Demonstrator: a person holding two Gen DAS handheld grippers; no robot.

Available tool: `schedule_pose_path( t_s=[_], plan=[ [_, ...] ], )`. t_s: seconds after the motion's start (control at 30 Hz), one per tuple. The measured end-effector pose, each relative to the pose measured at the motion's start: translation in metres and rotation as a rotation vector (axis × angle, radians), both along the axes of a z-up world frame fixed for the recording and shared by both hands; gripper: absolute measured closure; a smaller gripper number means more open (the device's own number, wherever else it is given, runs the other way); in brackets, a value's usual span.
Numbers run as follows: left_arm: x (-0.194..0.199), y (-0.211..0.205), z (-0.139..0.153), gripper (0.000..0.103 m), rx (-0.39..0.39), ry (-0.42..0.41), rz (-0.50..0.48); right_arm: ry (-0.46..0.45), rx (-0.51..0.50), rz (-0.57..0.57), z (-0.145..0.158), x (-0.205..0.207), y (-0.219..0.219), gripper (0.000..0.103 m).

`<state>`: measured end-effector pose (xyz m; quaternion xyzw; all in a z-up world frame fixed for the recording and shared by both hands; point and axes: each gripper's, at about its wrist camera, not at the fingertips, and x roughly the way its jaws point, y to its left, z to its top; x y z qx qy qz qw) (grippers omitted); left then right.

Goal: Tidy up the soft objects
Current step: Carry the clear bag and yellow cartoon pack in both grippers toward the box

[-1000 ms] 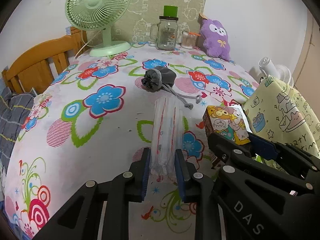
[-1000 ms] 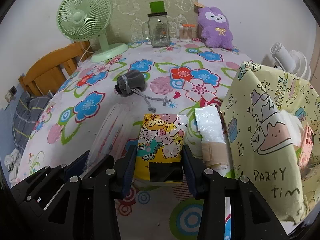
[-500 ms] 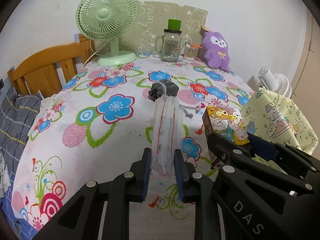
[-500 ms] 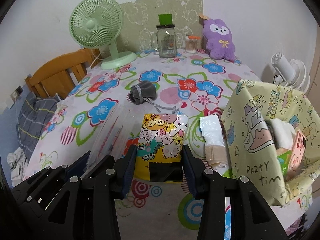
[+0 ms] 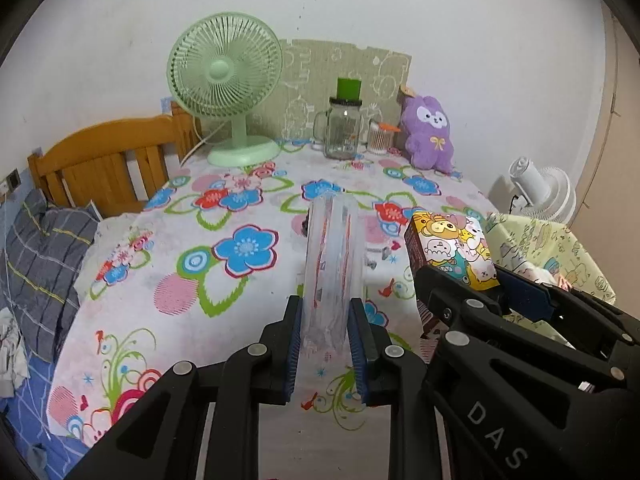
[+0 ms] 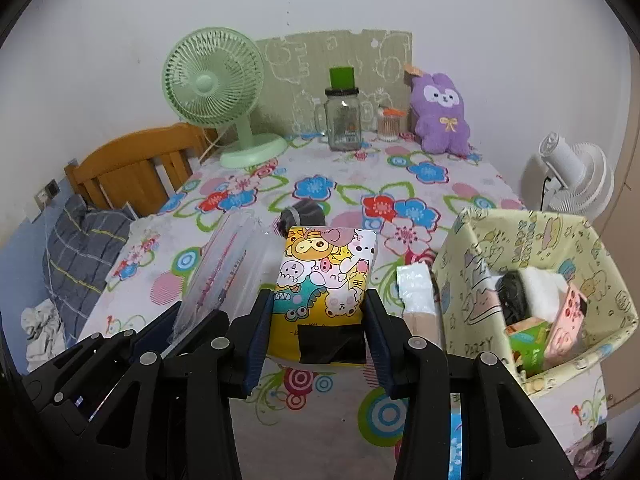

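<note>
- The left claw (image 5: pixel 325 338) is clamped on a clear plastic pouch (image 5: pixel 333 256) with red print; the pouch stands upright out of the blue pads, dead centre of the left wrist view, clear of the bench (image 5: pixel 256 312) beneath it.
- The right claw (image 6: pixel 318 334) is gripping a cartoon-print pack (image 6: pixel 326 280), yellow with little animal faces and a black patch at its lower end; it sits in the middle of the right wrist view, pads pressing both its sides.
- Both claws are side by side; in the right wrist view the clear pouch shows at centre left, and in the left wrist view the cartoon pack shows at centre right.
- A pale yellow fabric bin (image 6: pixel 472 280) with doodle print stands at the right of the right wrist view; inside it I can see something white, something dark, a green box and a pink item; what they are I cannot tell.
- Just left of the bin, a white packet with a tan band (image 6: pixel 416 300) lies on the flowered cloth.
- A small grey drawstring pouch (image 6: pixel 304 213) lies on the bench just above the cartoon pack in the frame.
- Along the far wall, upper part of the frame: a green desk fan (image 6: pixel 216 92) at left; a glass jar with a green lid (image 6: pixel 343 120) in the middle; a purple plush bunny (image 6: pixel 440 114) at right.
- A wooden bed frame (image 6: pixel 132 172) and grey checked bedding sit at the left edge; a white fan (image 6: pixel 576 184) stands at far right.
</note>
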<state>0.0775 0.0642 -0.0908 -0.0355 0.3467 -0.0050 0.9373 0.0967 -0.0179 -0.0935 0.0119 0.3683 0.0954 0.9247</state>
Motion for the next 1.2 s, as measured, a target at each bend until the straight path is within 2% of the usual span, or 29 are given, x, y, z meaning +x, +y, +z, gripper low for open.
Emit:
schedule_pose_path(
  t_s=[0.5, 1.2],
  plan=[
    [-0.017, -0.014, 0.035, 0.082, 0.016, -0.073, -0.006, -0.07, 0.006, 0.005, 0.038, -0.02, -0.014, 0.056],
    [-0.008, -0.063, 0.051, 0.082, 0.022, -0.112, -0.068, -0.107, -0.004, -0.038, 0.058, -0.017, -0.063, 0.056]
  ],
)
